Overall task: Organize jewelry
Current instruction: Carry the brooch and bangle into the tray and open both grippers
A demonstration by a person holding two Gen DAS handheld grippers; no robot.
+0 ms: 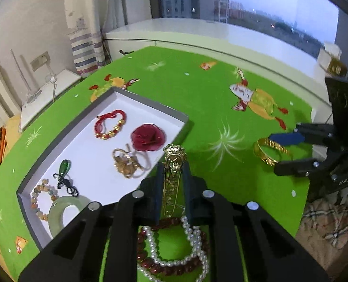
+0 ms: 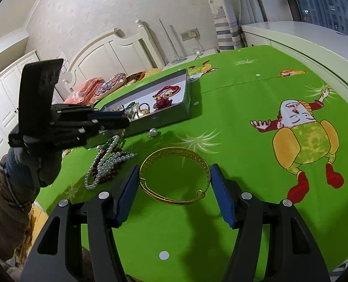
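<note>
Several pieces already lie in our tray (image 1: 33,178). Our left hand-held gripper (image 1: 174,176) pinches a gold brooch (image 1: 172,178); our right hand-held gripper (image 2: 174,188) gapes around the gold bangle (image 2: 174,176) on the table (image 2: 244,94). Pearl necklace (image 2: 108,162) and dark red beads (image 1: 141,242) remain.

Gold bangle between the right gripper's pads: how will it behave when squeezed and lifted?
The thin gold metal bangle looks stiff, so it should hold shape. Its smooth, shiny rim may slip on the blue pads. It is a flat-lying open ring between the open right gripper, so it may pivot or tilt when lifted.
</note>
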